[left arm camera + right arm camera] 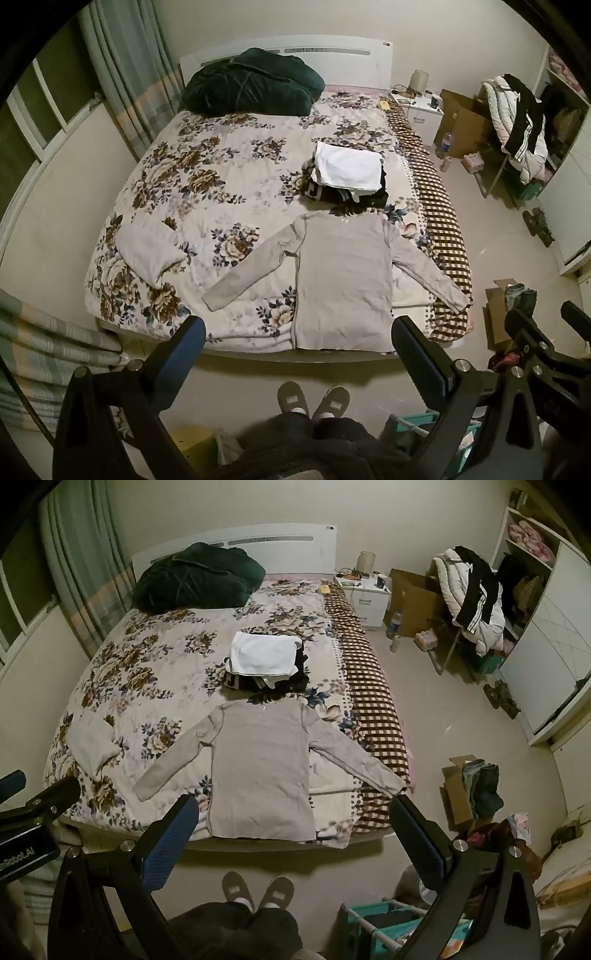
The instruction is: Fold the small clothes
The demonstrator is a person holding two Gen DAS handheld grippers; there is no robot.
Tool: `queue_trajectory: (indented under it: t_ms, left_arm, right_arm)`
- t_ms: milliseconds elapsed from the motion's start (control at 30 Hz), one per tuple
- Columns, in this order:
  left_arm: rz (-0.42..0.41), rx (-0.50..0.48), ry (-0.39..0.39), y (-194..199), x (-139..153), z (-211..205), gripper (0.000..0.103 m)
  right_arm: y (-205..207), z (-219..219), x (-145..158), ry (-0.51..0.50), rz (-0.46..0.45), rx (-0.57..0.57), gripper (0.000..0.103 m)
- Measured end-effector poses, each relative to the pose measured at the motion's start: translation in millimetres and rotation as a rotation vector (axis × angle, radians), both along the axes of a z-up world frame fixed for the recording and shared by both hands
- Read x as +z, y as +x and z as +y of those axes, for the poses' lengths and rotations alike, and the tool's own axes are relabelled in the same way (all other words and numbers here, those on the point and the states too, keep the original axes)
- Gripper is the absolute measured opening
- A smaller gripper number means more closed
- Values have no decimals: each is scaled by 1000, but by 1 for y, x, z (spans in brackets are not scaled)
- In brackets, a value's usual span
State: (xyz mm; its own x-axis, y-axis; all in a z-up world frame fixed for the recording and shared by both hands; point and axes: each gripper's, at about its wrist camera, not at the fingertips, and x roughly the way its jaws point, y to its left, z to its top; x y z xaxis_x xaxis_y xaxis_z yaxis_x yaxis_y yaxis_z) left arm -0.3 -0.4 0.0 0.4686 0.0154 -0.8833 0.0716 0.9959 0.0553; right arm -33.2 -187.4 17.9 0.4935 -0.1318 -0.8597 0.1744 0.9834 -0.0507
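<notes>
Shirt [343,284], one, beige, lies flat with both sleeves spread at the bed's [207,206] near edge; one clothes pile [349,173] behind. Both grippers [297,336] [295,814] have fingers wide open, empty.

The big bed with the flowery quilt [207,192] holds a flat grey long-sleeved top [341,280] — behind it a pile of folded clothes [347,177].

Only one piece of lettering is readable: white letters ending in "Robot.AI" on the black body of the left gripper [22,805], seen from the right wrist.
</notes>
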Motion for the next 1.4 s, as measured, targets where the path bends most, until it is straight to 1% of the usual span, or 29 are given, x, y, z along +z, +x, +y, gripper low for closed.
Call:
queue_trajectory:
  t_ms: [333,433,1400]
  left_arm:
    - [5,-5,-14,0,0,0,103]
    - [-1,-3,-14,-4,-1,-8,103]
    - [-3,-11,-26,4,7,-9,103]
  right_arm:
    - [-2,1,3,6,-6,3,103]
    - [-2,2,4,6,-6,1,103]
    - [-6,6,13,-4,-12,-1,103]
